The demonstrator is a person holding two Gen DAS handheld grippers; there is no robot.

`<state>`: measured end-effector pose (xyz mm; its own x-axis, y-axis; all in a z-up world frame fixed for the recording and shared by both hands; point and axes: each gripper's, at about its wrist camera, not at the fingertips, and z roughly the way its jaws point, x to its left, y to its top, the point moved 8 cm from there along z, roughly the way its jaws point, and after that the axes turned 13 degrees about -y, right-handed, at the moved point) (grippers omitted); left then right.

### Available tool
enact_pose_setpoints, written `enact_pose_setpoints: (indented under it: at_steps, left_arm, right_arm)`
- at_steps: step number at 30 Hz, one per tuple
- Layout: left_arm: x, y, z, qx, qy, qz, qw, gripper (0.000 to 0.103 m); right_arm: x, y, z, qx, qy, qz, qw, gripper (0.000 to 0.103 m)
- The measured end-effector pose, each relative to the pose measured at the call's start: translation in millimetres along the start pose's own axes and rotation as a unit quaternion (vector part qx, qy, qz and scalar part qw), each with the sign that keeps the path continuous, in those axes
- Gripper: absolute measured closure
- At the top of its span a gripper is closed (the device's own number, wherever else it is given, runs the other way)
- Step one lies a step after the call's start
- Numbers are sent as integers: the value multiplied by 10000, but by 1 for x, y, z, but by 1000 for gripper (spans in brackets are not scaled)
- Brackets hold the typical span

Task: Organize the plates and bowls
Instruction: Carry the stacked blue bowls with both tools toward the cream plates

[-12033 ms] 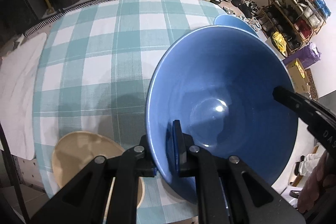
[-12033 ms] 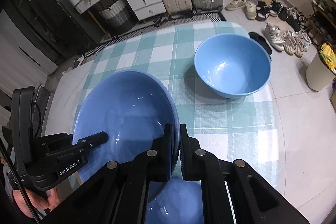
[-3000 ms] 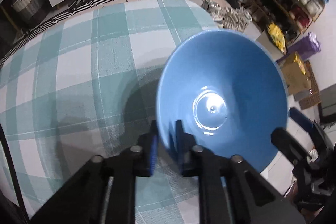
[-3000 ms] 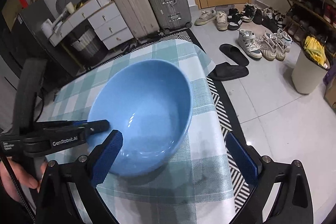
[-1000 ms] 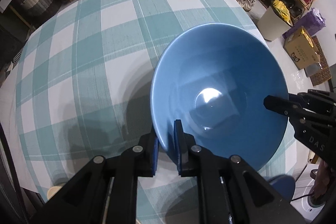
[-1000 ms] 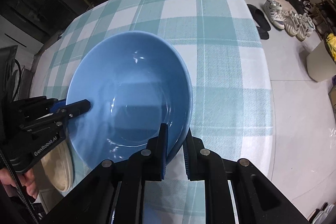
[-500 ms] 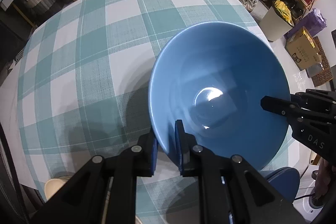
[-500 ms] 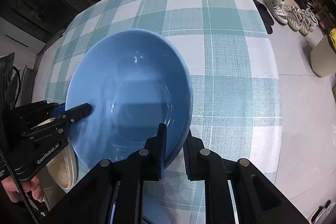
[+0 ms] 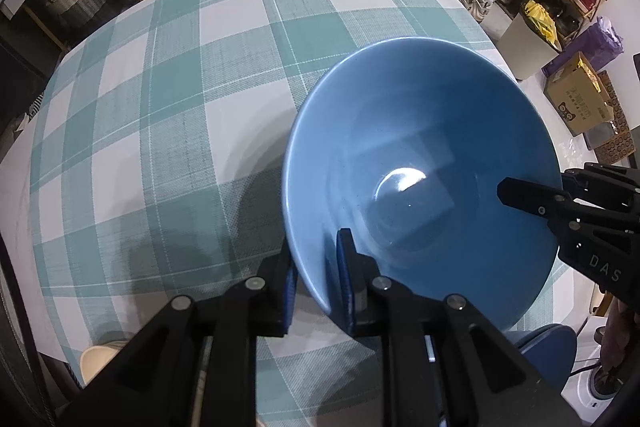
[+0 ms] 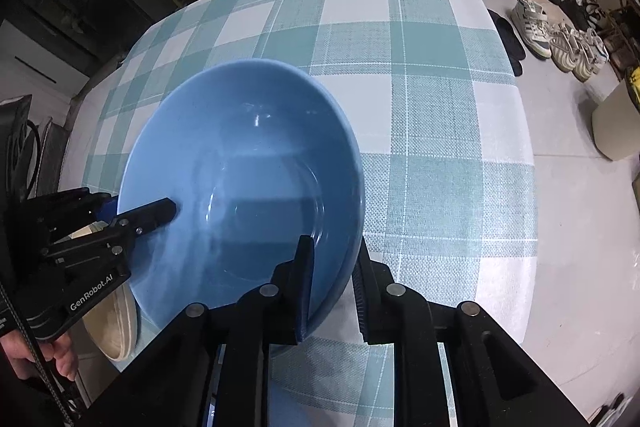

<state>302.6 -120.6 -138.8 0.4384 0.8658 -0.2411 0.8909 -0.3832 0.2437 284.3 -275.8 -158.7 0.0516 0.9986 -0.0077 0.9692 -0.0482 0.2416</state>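
Nearer the table edge now, blue bowl [image 9: 420, 155] clamped by left gripper [image 9: 316, 279] (GenRobot.AI) and right gripper [image 10: 332, 287]

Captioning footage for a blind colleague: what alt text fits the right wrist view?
Right tool clamps the near rim of a blue bowl above a teal checked tablecloth, while the left tool grips the opposite rim. A beige plate peeks out beneath.
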Motion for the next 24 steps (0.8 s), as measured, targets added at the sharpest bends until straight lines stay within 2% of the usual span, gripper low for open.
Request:
enact_pose_setpoints:
  at_steps: [7,19,24]
  left_arm:
    - [-4,0,-1,-16,-4,102,9999,90]
    - [4,4,-21,-218,40,-121,9997,90]
    - [6,0,-19,-196,39,-168,9997,90]
  right_arm:
    - [1,0,-1,8,90,35,10000,86]
    - [-2,11,-26,-417,58,306,9986,90]
    - [0,11,-30,-453,37,272,9986,91]
